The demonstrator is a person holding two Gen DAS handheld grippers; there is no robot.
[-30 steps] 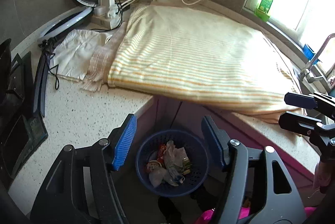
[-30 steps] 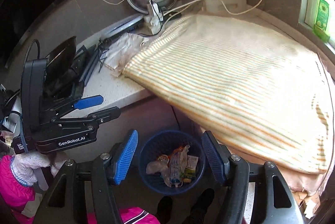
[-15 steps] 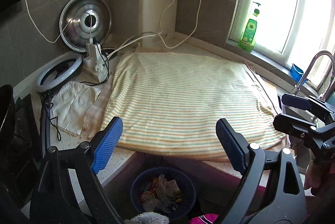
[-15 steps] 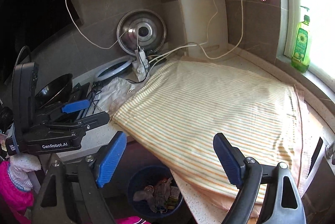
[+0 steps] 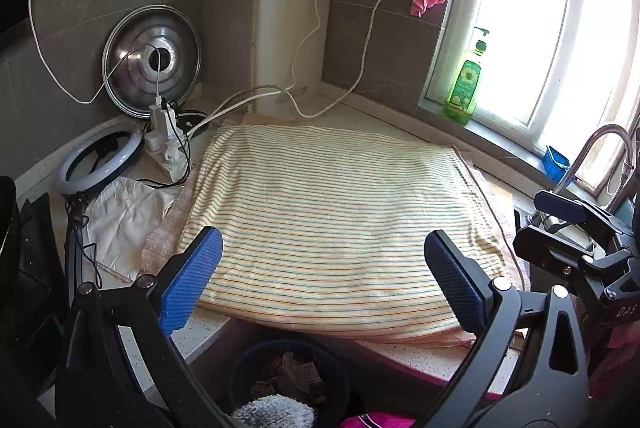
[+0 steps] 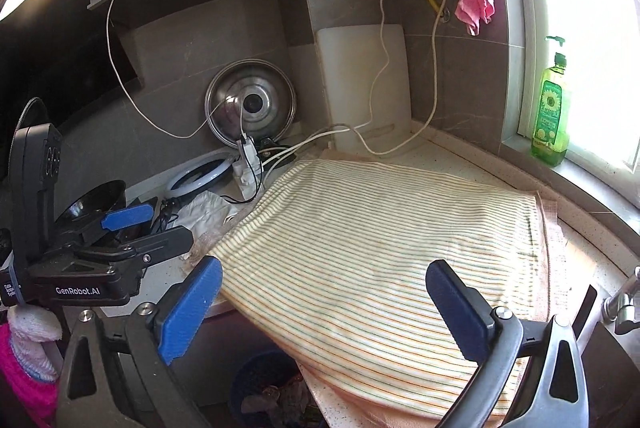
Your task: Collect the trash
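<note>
A dark blue trash basket (image 5: 248, 364) stands on the floor below the counter corner, with crumpled wrappers (image 5: 294, 374) inside; it also shows in the right wrist view (image 6: 250, 378). My left gripper (image 5: 322, 274) is open and empty, held above the striped cloth (image 5: 332, 220) at the counter's front edge. My right gripper (image 6: 324, 302) is open and empty over the same cloth (image 6: 380, 248). Each gripper shows in the other's view, the right one (image 5: 576, 228) and the left one (image 6: 120, 236).
On the counter are a steel pot lid (image 5: 152, 58), a power strip with cables (image 5: 166, 144), a ring light (image 5: 100, 160), a white rag (image 5: 124, 220) and a cutting board (image 5: 290, 44). A green soap bottle (image 5: 466, 78) stands on the sill. A faucet (image 5: 596, 152) is at right.
Both grippers have risen and tilted up from the trash basket toward the counter and back wall. The basket has slid to the bottom edge of both views. Both jaws opened wider.
</note>
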